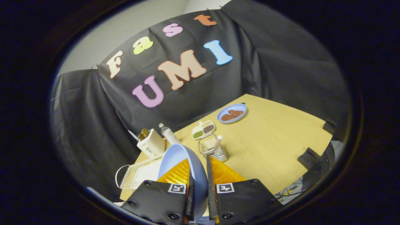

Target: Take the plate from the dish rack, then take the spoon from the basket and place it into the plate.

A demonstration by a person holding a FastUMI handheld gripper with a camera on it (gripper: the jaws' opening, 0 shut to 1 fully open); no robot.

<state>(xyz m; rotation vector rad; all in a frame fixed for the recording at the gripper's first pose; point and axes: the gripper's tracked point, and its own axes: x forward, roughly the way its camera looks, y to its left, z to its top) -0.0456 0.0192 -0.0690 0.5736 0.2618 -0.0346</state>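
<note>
The gripper (198, 175) was closed on the blue plate (179, 157), holding it on edge above the dish rack (137, 175), probably because it stood upright there. The spoon (217, 141) waited in the basket (213, 149) on the desk (275, 143).

There are 2 light-blue round plates: 1 held on edge (184, 162) between the gripper (199, 175) fingers, 1 flat (223, 118) carrying 2 brown patties (232, 114). Also 1 white wire dish rack (137, 175), 1 wire basket (212, 149), 1 clear bottle (167, 133), 1 white 2-compartment dish (203, 129).
</note>
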